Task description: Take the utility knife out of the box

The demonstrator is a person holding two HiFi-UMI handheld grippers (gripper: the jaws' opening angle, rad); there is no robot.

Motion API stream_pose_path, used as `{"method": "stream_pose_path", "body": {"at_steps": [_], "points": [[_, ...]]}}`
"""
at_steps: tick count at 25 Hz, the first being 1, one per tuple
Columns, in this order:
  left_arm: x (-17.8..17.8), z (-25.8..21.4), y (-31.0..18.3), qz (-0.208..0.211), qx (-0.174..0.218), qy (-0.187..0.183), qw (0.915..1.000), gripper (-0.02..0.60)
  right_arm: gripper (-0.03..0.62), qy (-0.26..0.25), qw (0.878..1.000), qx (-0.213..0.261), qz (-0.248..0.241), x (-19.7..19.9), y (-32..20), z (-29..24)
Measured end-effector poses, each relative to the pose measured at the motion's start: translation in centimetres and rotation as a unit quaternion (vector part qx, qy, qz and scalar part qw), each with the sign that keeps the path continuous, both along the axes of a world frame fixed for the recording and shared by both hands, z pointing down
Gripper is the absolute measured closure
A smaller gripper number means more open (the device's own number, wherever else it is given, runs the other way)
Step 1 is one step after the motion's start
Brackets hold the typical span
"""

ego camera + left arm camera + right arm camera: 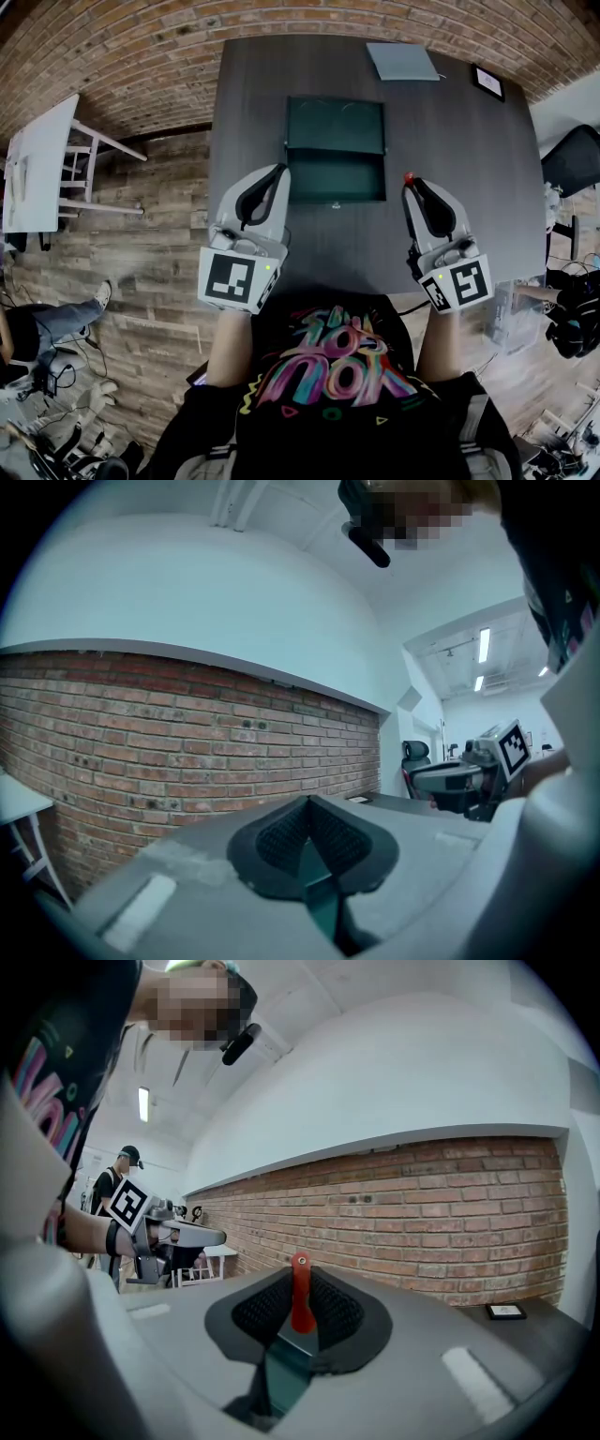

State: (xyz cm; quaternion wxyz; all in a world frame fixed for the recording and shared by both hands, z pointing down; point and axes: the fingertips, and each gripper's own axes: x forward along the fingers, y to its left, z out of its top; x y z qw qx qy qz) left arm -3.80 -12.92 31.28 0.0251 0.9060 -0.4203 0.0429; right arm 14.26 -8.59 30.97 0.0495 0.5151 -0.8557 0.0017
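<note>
A dark green box (pixel 336 150) lies open on the dark table (pixel 469 187), its lid folded back toward the far side. My right gripper (pixel 411 184) hovers just off the box's front right corner, shut on a thin red utility knife (pixel 409 177). In the right gripper view the knife's (pixel 300 1290) red end with a small hole stands upright between the ribbed pads (pixel 262 1312). My left gripper (pixel 278 172) sits by the box's front left corner. Its pads (pixel 281 834) meet with nothing between them.
At the table's far edge lie a grey flat pad (pixel 402 61) and a small dark framed item (pixel 487 82). A white side table (pixel 37 164) stands left on the wood floor, a black chair (pixel 572 159) right. A brick wall runs behind.
</note>
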Motion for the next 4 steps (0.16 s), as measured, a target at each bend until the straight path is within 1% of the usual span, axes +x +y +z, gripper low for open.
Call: {"method": "stream_pose_path", "body": {"at_steps": [4], "points": [[-0.19,0.07,-0.15,-0.009,-0.009,0.009,0.9999,0.580,0.540,-0.001,1.000,0.000,0.002,-0.03,-0.02,0.16]]}}
